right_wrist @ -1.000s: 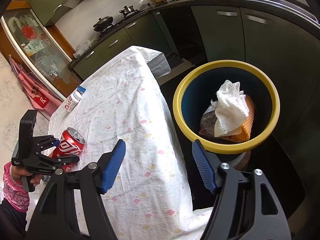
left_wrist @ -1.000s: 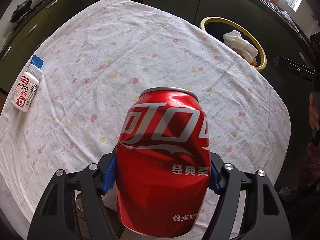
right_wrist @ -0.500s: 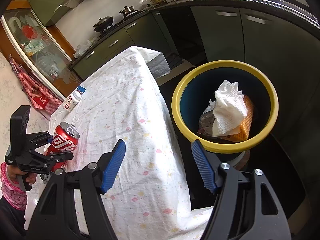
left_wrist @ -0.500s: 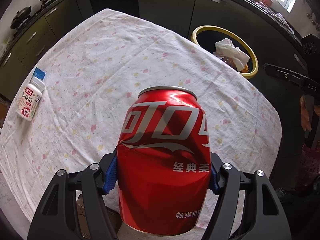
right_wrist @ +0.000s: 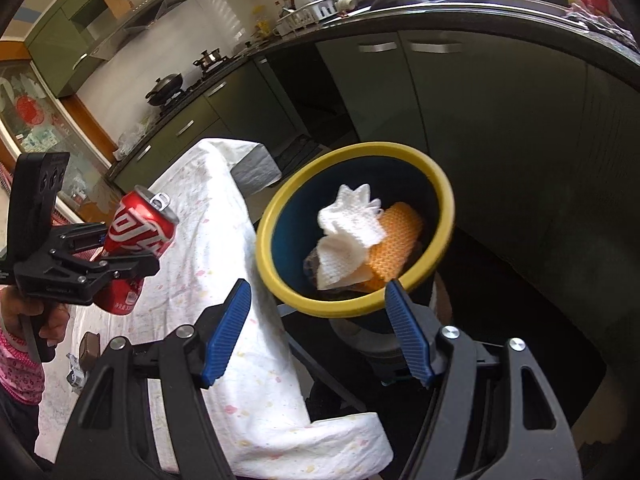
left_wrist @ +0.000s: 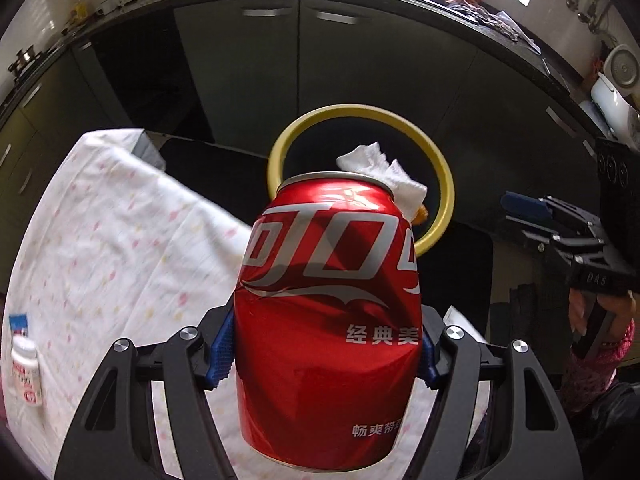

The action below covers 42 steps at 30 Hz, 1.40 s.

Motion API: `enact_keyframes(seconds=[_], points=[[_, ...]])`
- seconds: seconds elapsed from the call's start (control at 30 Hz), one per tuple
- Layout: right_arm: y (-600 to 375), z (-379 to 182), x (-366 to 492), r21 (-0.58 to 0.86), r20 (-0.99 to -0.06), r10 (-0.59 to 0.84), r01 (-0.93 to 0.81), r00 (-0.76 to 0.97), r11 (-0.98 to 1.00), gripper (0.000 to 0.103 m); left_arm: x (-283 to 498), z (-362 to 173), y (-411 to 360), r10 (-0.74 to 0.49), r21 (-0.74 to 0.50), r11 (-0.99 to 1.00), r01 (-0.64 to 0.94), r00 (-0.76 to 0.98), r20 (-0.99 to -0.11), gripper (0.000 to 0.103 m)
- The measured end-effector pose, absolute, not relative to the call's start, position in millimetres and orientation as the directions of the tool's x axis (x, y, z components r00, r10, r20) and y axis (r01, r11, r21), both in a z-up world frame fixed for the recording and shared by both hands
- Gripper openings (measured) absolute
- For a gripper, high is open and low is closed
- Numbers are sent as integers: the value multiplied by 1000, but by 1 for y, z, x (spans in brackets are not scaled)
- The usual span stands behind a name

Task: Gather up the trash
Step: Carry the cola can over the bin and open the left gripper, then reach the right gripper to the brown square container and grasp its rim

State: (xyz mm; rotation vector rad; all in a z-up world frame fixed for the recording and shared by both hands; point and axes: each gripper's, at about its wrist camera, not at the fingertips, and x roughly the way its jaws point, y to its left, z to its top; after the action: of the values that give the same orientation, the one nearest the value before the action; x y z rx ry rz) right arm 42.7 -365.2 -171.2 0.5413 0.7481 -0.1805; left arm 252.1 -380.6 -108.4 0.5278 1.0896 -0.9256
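Note:
My left gripper is shut on a dented red cola can and holds it up in the air over the table's far edge. The can also shows in the right wrist view, still left of the bin. The yellow-rimmed blue bin stands on the floor beyond the table; it holds a white paper towel and an orange net. My right gripper is open and empty, just in front of the bin's rim.
The table with a white flowered cloth lies to the left. A white pill bottle lies at its left edge. Dark green kitchen cabinets stand behind the bin. The right gripper shows at right in the left wrist view.
My left gripper has carried the can up and forward toward the bin, which now sits right behind the can. My right gripper has shifted slightly closer to the bin and stays open.

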Motion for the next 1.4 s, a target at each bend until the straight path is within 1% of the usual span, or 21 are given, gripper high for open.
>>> enact_keyframes(seconds=[0.1,0.17,0.2,0.23,0.27,0.33,0.47,0.57,0.7,0.83,0.97,1.07,1.27,1.4], points=[[-382,-176,31,403,-696,3,388,718,829,66,264,-114,-433,-375,-60,508,860,158,-913,69],[-390,-181,26,407,-703,-8,411,711,816,66,278,-120,-461,-381,-78,517,853,148,-913,69],[-393,-183,24,408,-707,-11,420,708,811,67,287,-124,-473,-385,-84,527,846,149,-911,74],[-394,-185,23,411,-709,-12,427,705,806,67,297,-129,-484,-383,-83,544,835,159,-910,85],[-396,-186,22,415,-710,-11,431,704,801,68,305,-132,-491,-378,-76,558,826,171,-910,87],[-394,-187,22,418,-710,-7,429,704,800,68,314,-135,-497,-371,-65,580,812,193,-909,87],[-387,-187,26,413,-711,8,409,703,814,68,308,-116,-469,-428,-110,591,799,195,-883,87],[-378,-184,32,410,-708,22,386,706,826,68,297,-93,-426,-461,-97,607,789,250,-852,87],[-362,-181,43,399,-707,50,340,705,852,68,287,-61,-352,-512,-151,659,737,291,-808,87],[-332,-176,60,359,-724,85,270,684,893,68,276,-34,-270,-507,-136,729,671,395,-766,89],[-286,-171,89,319,-741,157,138,652,938,68,269,-17,-181,-431,-67,828,557,554,-713,92],[-237,-170,116,285,-760,231,-8,608,959,68,268,-17,-113,-360,-52,892,449,636,-682,92],[-123,-166,153,217,-802,381,-370,460,903,68,262,-30,7,-257,-111,962,248,701,-666,92],[-58,-166,163,207,-809,440,-511,390,834,68,233,-34,77,-152,-111,988,104,757,-635,92]])
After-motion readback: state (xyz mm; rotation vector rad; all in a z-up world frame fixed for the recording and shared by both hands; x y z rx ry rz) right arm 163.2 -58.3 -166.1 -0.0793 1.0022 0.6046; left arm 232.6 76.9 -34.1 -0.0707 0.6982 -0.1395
